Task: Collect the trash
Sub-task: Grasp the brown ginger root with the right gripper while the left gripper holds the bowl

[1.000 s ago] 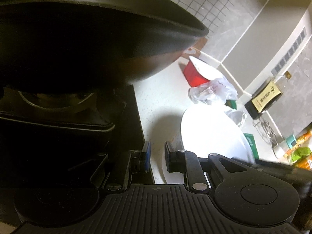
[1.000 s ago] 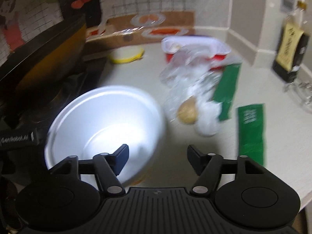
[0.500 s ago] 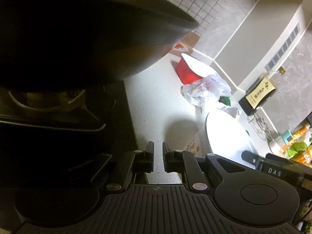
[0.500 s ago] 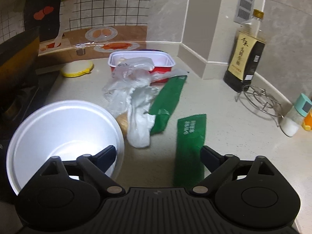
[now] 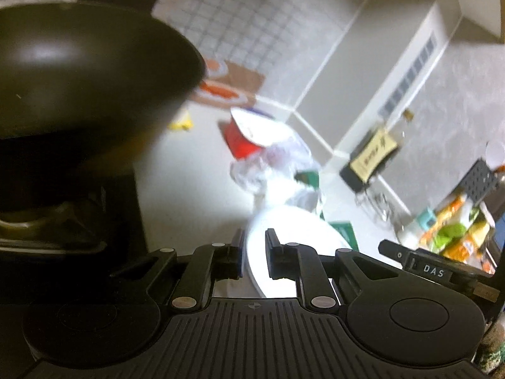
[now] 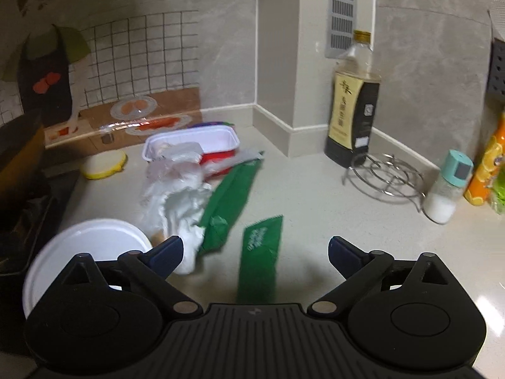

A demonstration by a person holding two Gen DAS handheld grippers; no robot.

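A kitchen counter (image 6: 315,195) strewn with litter: in the right wrist view the right gripper (image 6: 255,249) hangs above the lower centre of the frame, its jaws opening to nearly their widest and gripping nothing. A flat green wrapper (image 6: 260,252) lies on the counter directly below the gap between them. A second, longer green packet (image 6: 230,195) slants up toward centre frame, with crumpled white plastic (image 6: 176,202) heaped just to its left and a red-and-white tray (image 6: 192,145) behind that. A white bowl (image 6: 85,246), the likely collecting vessel, sits at lower left.

In the left wrist view the left gripper (image 5: 254,252) straddles that bowl's rim (image 5: 252,243) at bottom centre. Its jaws stand narrow and are opening slightly; blur hides whether the pads press the rim or merely flank it. A dark wok (image 5: 79,72) fills the upper left.

The step in hand looks like picking up the near wrapper. Done well, the right gripper would drop low, one finger sliding under an edge of the thin film, and close firmly, since flat plastic slips easily. The bowl should be steadied before anything is dropped into it. The bottle (image 6: 350,101) and wire trivet (image 6: 385,173) at right stand well apart from the trash.
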